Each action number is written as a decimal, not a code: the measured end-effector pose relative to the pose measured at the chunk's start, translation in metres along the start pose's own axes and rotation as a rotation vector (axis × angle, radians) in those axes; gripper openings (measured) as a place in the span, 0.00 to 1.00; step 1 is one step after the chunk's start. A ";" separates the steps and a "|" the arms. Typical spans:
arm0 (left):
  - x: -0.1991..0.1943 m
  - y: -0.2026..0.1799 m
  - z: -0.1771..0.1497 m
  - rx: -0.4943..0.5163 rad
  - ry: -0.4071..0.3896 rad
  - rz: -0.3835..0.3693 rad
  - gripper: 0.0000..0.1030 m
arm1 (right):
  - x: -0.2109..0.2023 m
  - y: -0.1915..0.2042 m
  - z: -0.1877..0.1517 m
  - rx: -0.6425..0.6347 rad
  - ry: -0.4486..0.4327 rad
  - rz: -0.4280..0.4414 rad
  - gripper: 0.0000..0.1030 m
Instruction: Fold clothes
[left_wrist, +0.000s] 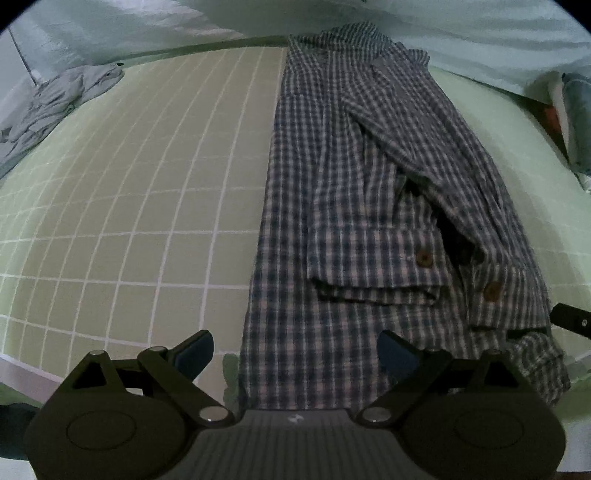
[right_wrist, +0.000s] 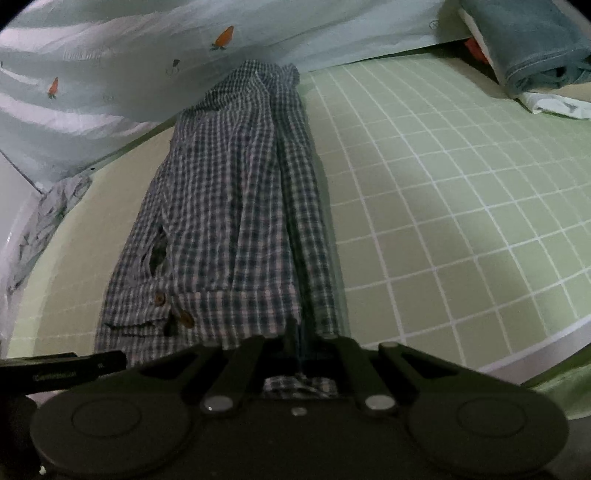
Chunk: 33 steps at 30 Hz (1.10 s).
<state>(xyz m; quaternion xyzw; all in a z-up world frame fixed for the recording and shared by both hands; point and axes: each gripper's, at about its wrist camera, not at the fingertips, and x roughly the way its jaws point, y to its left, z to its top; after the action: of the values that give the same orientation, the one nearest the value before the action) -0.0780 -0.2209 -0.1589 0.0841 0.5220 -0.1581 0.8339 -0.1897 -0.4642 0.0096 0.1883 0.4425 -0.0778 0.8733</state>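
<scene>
Through the left wrist camera we see our left gripper (left_wrist: 295, 350) with its jaws spread wide and nothing pressed between them; the near hem of the checked shirt (left_wrist: 369, 221) lies in the gap below. The shirt stretches away from us in a long narrow strip on the green gridded mat (left_wrist: 147, 221), its collar end at the far edge near the pale bedsheet (left_wrist: 480, 29). Both sleeves are folded in on top, and two brown buttons (left_wrist: 424, 257) show on the cuffs. A crumpled grey garment (left_wrist: 55, 107) lies at the far left of the mat, well apart from the shirt. At the right edge a dark part of our right gripper (left_wrist: 570, 317) juts in just beside the shirt's near corner

Through the right wrist camera our right gripper (right_wrist: 295, 343) has its jaws pressed together, pinching a fold of the checked shirt (right_wrist: 229, 206) at its near edge; a bit of the cloth shows behind the closed fingers. The shirt runs away from us up the mat (right_wrist: 461, 206) towards the sheet with small carrot prints (right_wrist: 110, 74). A folded blue-grey towel (right_wrist: 528, 44) sits on a stack at the far right, well apart from the shirt
</scene>
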 end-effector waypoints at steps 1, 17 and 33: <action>0.001 -0.001 -0.001 -0.001 0.005 0.002 0.92 | 0.000 -0.001 -0.001 -0.006 0.004 -0.009 0.04; 0.007 -0.012 -0.022 0.044 0.061 0.004 0.92 | 0.011 -0.001 -0.018 0.013 0.071 -0.040 0.70; -0.002 -0.019 -0.027 0.093 0.009 -0.033 0.46 | 0.018 0.027 -0.012 -0.168 0.121 -0.083 0.27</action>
<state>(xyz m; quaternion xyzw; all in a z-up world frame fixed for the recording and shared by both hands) -0.1087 -0.2298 -0.1683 0.1149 0.5193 -0.1957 0.8239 -0.1800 -0.4339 -0.0043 0.1004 0.5070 -0.0649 0.8536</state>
